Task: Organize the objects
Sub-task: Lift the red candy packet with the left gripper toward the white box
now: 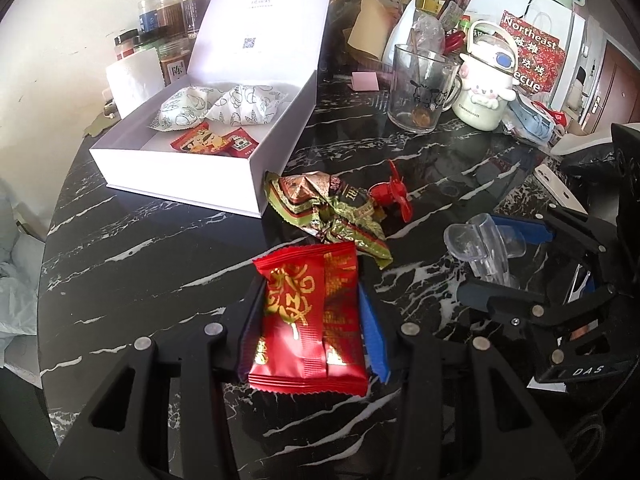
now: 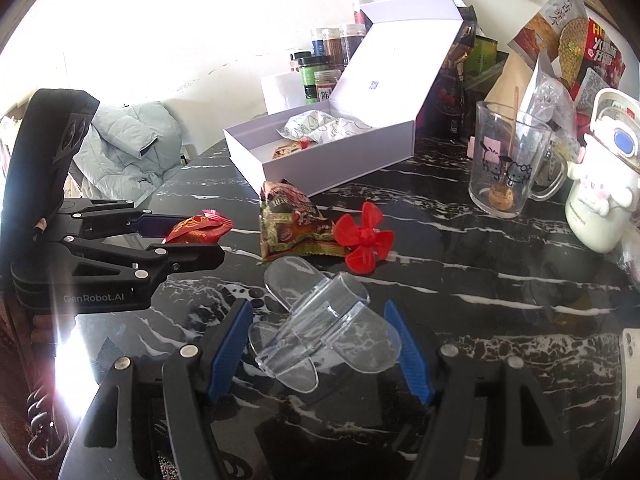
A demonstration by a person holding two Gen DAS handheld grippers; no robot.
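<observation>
Red snack packet (image 1: 308, 320): long axis along the left gripper (image 1: 310, 320) fingers, top end toward the white box (image 1: 192, 168); clamped between both pads, above the tabletop (image 1: 140, 240). Clear plastic piece (image 2: 320, 324): long axis running diagonally toward the red propeller (image 2: 366, 238), pinched in the right gripper (image 2: 320, 344), off the tabletop's near edge.
</observation>
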